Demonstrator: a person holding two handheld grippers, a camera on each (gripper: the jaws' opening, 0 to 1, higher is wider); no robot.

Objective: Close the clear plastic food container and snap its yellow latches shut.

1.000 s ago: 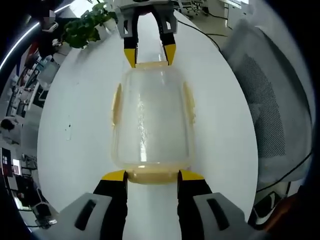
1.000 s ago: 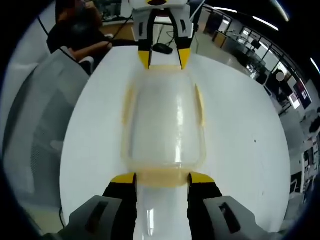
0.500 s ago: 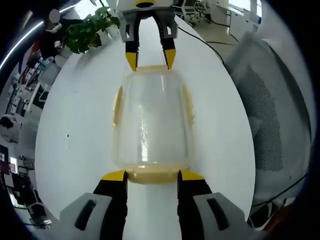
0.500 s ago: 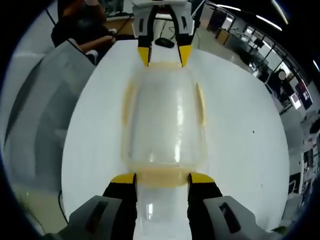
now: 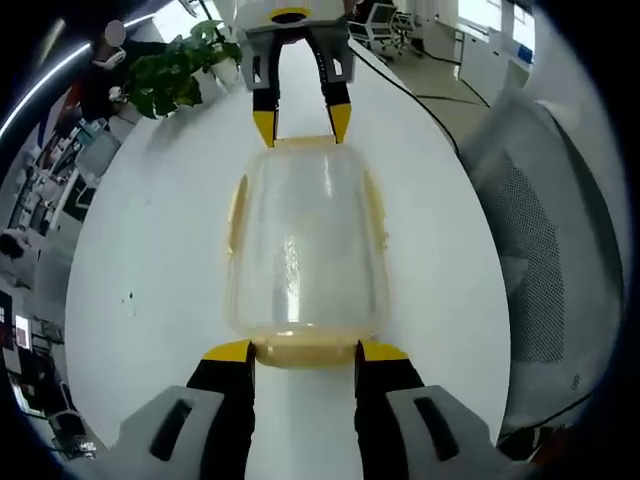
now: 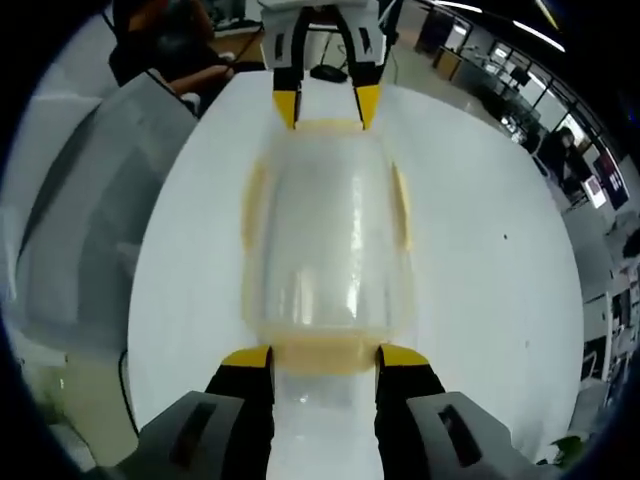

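The clear plastic container [image 5: 305, 240] with its lid on lies lengthwise between my two grippers over the white table [image 5: 140, 230]. Yellow latches run along its long sides [image 5: 237, 215]. In the left gripper view, my left gripper [image 5: 305, 350] clamps the near yellow end latch [image 5: 305, 357], and the right gripper [image 5: 300, 127] holds the far end. In the right gripper view the container [image 6: 328, 230] appears the other way round: my right gripper [image 6: 325, 356] is shut on the near end latch [image 6: 325, 362], while the left gripper [image 6: 327, 108] is at the far end.
A potted green plant [image 5: 170, 70] stands at the table's far left edge. A grey mesh chair [image 5: 550, 230] sits beside the table, also seen as a chair [image 6: 80, 200] in the right gripper view. A black cable [image 5: 400, 65] crosses the far table. A person [image 6: 165, 50] sits beyond.
The container keeps its place between both grippers while the table, its dark speck and the room shift behind it, so both grippers and container have moved together.
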